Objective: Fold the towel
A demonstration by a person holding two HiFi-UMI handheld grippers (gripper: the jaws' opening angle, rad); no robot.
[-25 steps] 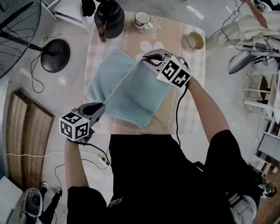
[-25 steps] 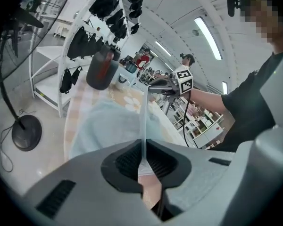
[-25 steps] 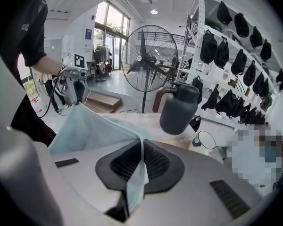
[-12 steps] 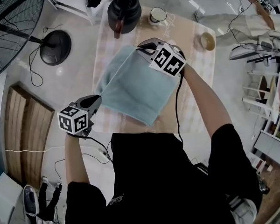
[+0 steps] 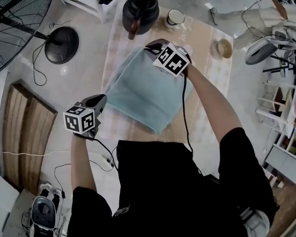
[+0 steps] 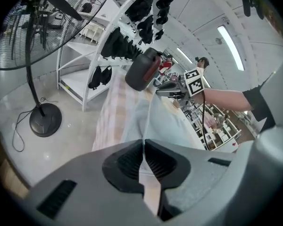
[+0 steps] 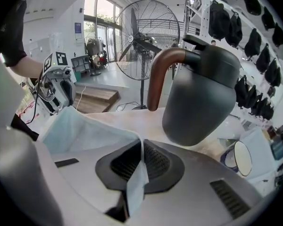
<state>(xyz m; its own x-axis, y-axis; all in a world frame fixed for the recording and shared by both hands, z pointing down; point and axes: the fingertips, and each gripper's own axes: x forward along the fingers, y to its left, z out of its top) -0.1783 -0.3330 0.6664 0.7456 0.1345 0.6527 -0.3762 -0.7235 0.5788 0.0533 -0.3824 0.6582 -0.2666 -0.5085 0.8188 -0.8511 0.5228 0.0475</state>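
Observation:
A light blue towel (image 5: 140, 90) lies folded over on the checked table (image 5: 207, 78). Its raised left edge is stretched between my two grippers. My right gripper (image 5: 155, 46) is shut on the far corner, close to the black kettle (image 5: 140, 9). In the right gripper view the cloth (image 7: 80, 128) sticks out between the pads (image 7: 155, 161). My left gripper (image 5: 100, 100) holds the near corner at the table's left edge. Its jaws have just been closing, and the towel's edge (image 6: 153, 112) runs thin between its pads (image 6: 127, 161).
A white mug (image 5: 175, 17) and a small bowl (image 5: 225, 47) stand at the table's far end beside the kettle. A standing fan (image 5: 15, 19) with a round base (image 5: 61, 44) is on the floor to the left. Wooden boards (image 5: 27, 132) lie on the floor.
Both grippers have carried the towel's upper layer leftward and down over the lower layer, which now barely shows. The right gripper has come closer to the kettle.

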